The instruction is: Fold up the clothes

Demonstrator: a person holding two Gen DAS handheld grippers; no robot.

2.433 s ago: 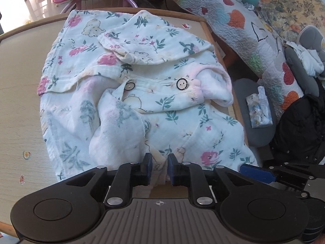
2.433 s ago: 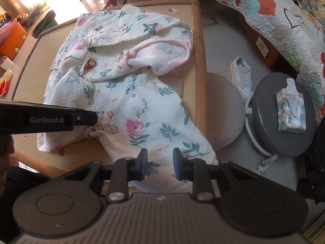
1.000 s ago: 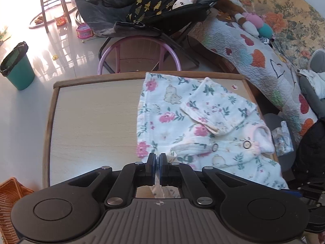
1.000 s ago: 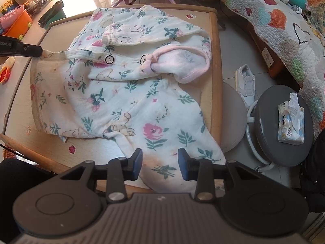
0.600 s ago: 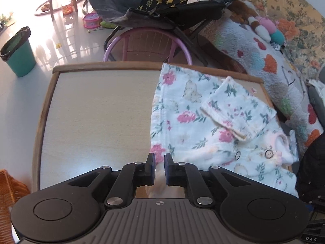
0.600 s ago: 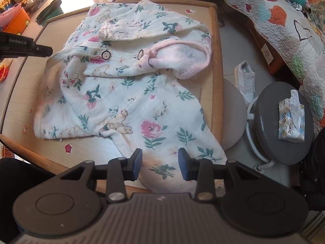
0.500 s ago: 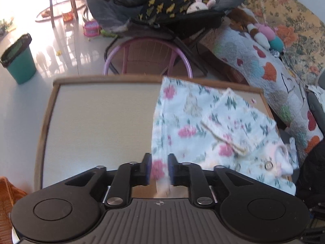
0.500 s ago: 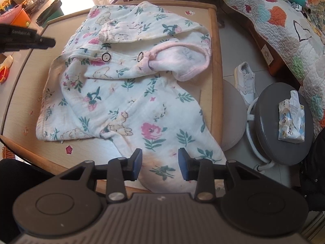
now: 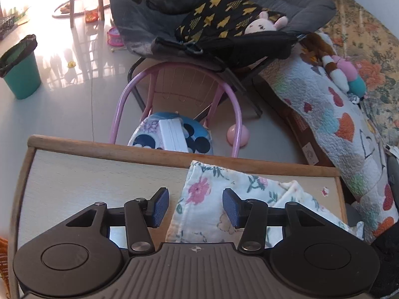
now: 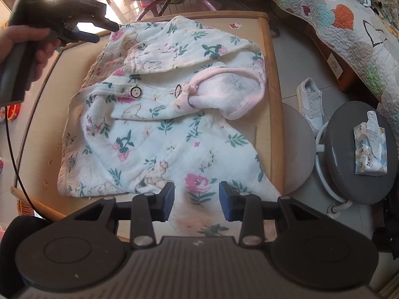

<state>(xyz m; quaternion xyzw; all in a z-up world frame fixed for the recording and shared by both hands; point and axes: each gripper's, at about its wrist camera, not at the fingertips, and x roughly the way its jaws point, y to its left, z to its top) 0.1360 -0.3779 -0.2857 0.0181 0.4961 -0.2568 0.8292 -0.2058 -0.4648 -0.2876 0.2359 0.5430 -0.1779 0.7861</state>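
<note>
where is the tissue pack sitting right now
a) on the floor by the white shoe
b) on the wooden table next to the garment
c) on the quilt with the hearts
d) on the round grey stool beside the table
d: in the right wrist view the tissue pack lies on top of the round grey stool, off the wooden table where the floral garment is spread.

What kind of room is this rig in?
Probably a lived-in home room with a small child: a baby bouncer with a doll, a quilted bed with plush toys, and a floral baby garment on a low table.
</note>
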